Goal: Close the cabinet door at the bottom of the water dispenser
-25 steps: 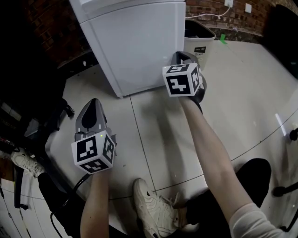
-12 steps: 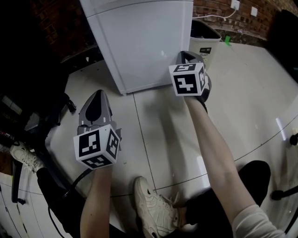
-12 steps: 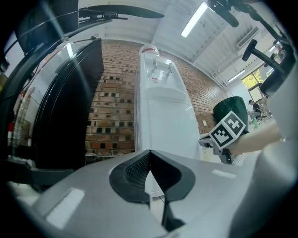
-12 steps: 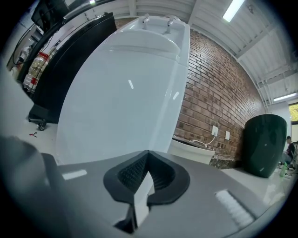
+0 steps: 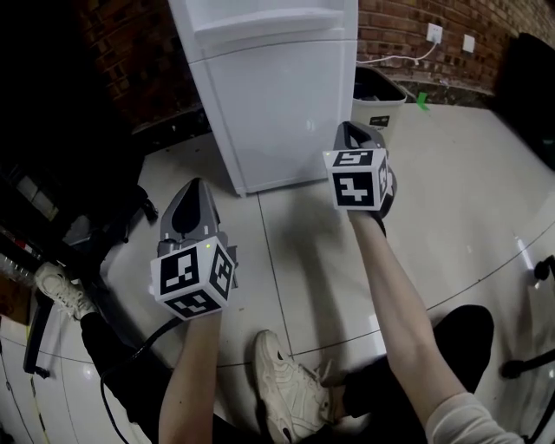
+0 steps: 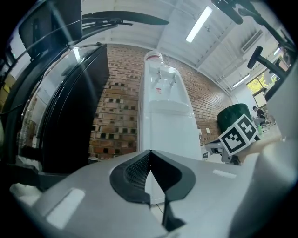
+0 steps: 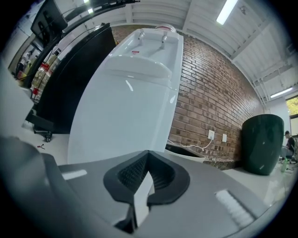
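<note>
The white water dispenser (image 5: 260, 24) stands against the brick wall (image 5: 403, 22), a bin (image 5: 375, 95) just beside it. Its cabinet door (image 5: 290, 113) (the lower front panel) sits flush with the body. The right gripper (image 5: 349, 128) hangs near the door's right edge, jaws pressed together on nothing. The left gripper (image 5: 196, 185) is farther back over the floor, its jaws barely beginning to open, tips almost meeting, nothing between them.

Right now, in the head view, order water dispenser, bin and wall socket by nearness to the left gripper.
1. Water dispenser, ahead of the left gripper, whose empty jaws are opening.
2. Bin, right of the dispenser.
3. Wall socket, far right, at the back.
</note>
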`<action>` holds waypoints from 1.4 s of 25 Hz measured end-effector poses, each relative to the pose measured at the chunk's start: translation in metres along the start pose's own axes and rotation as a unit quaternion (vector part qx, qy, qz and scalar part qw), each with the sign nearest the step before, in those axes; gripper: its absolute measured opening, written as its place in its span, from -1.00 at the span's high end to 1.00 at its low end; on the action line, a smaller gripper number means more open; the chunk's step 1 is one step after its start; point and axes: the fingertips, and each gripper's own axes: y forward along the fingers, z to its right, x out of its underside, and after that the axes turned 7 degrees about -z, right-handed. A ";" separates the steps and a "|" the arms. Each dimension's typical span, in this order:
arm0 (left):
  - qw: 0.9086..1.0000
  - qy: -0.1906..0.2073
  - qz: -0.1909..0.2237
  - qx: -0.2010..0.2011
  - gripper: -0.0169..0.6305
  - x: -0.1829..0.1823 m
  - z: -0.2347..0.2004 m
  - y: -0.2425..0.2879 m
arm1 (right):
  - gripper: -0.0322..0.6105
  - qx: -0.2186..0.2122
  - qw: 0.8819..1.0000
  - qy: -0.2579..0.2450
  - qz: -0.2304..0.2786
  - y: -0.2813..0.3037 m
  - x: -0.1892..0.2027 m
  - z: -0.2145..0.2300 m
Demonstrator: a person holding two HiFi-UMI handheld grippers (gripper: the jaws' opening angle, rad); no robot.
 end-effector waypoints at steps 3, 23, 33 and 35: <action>1.000 -0.001 0.014 0.002 0.91 -0.019 0.005 -0.012 | 0.90 -0.011 1.000 0.005 0.020 -0.027 -0.013 -0.006; 1.000 0.013 -0.001 -0.026 0.91 -0.013 0.023 -0.163 | 0.90 -0.125 0.980 -0.025 0.154 -0.247 -0.051 -0.093; 0.999 -0.016 -0.019 -0.027 0.90 0.017 0.032 -0.200 | 0.90 -0.163 0.972 0.019 0.170 -0.306 -0.025 -0.129; 0.999 -0.020 -0.007 -0.028 0.90 0.012 0.032 -0.206 | 0.90 -0.173 0.971 0.040 0.161 -0.311 -0.014 -0.130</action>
